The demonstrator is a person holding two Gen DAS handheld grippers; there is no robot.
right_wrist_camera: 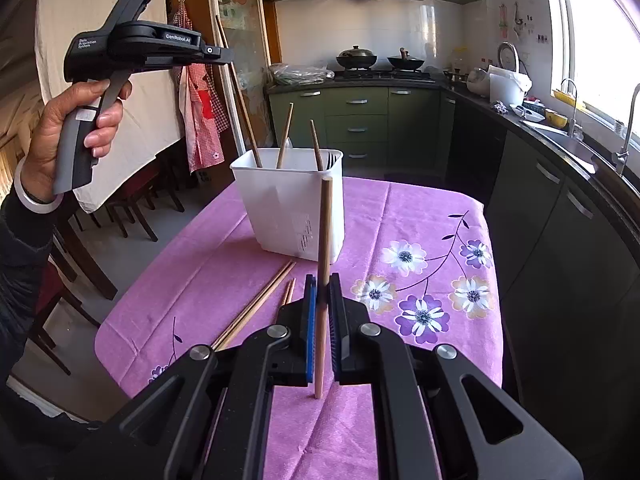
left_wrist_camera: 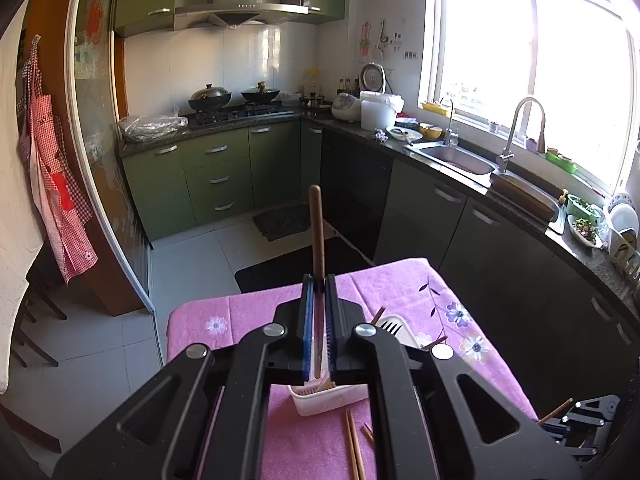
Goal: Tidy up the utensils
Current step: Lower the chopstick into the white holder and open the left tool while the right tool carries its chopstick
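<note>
while three chopsticks and a dark fork already stood in the white utensil holder (right_wrist_camera: 288,204) at the centre of the right wrist view, several loose chopsticks (right_wrist_camera: 256,304) lay on the purple flowered tablecloth (right_wrist_camera: 420,216) just below and left of it, so the sorting looked roughly half done, with those and the two held sticks left to go in. nearer the lens, the right gripper (right_wrist_camera: 323,284) was clenched on a pale chopstick (right_wrist_camera: 325,240) that stood almost upright through the middle of the frame, its lower tip reaching toward the cloth at bottom centre and its top overlapping the holder's front right corner. in the left wrist view, the left gripper (left_wrist_camera: 319,282) was likewise closed tight, its blue-padded jaws pinching a darker brown chopstick (left_wrist_camera: 317,232) that rose up the centre of the frame, while the holder showed directly beneath, at lower centre. whether that stick's lower end was already inside the holder could not be told. beyond them, the kitchen counter with its sink (left_wrist_camera: 460,158) curved along the right edge.
</note>
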